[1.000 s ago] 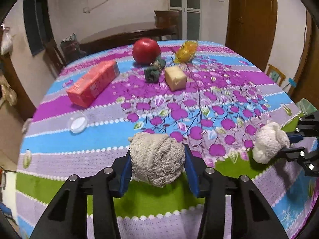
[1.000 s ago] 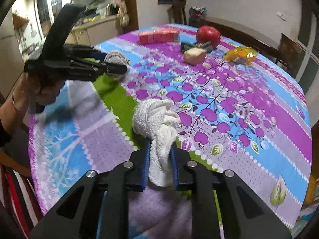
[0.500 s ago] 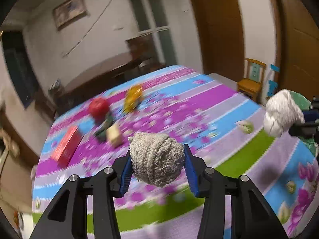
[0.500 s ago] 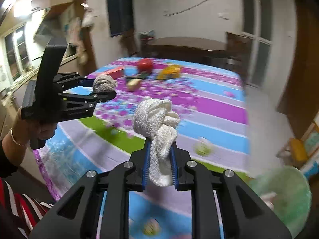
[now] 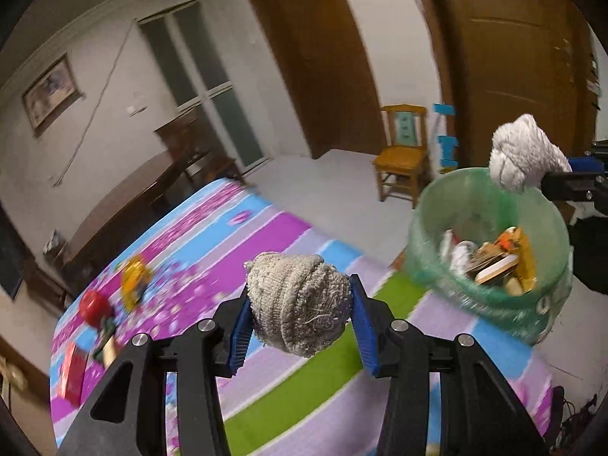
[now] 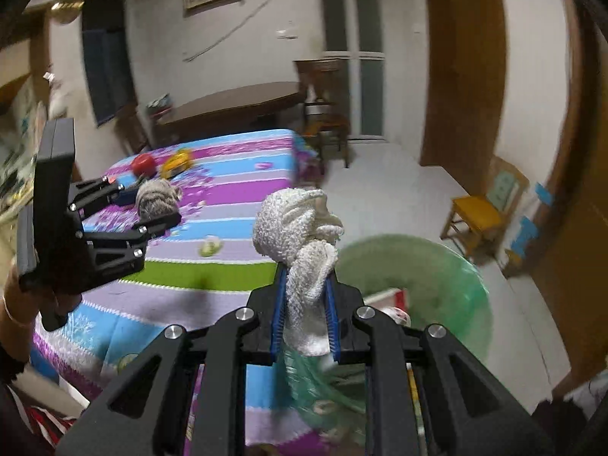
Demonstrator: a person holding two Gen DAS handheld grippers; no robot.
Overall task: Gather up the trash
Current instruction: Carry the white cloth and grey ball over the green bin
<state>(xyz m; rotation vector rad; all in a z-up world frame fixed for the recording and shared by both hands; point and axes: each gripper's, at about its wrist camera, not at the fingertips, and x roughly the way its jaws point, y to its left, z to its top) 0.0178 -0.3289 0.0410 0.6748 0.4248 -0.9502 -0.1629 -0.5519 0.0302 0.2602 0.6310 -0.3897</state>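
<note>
Left gripper (image 5: 300, 321): black plastic frame, blue ribbed pads clamped on either side of a balled grey-beige knitted cloth (image 5: 298, 304); coarse weave, loose threads, rounded dome shape, carried above the table edge.
Right gripper (image 6: 304, 317): black frame, blue pads pinched nearly together on the tail of a white knotted terry cloth (image 6: 300, 228); bulbous top, nubbly loops, narrow end trapped between the pads.
Green translucent plastic trash bin (image 5: 429, 235): round, thin-walled, lined with a crinkled green bag, standing on the floor just beside the table; part full of mixed wrappers and scraps; blurred in both views.
White cloth position: in the left wrist view, over the far rim of the bin, not inside.
Grey cloth position: over the table, short of the bin.
Table with striped cloth (image 5: 266, 235): glossy bands of purple, blue, green and lilac with a flower print.
Far end of table: round red apple (image 5: 93, 306), crumpled yellow wrapper (image 5: 133, 279), red carton (image 5: 72, 374); all blurred.
Background: small yellow wooden chair (image 5: 401, 152), brown wooden door (image 5: 509, 72), pale tiled floor.
Person: hand (image 6: 15, 296) on the left gripper handle, thin bangle at the wrist.
</note>
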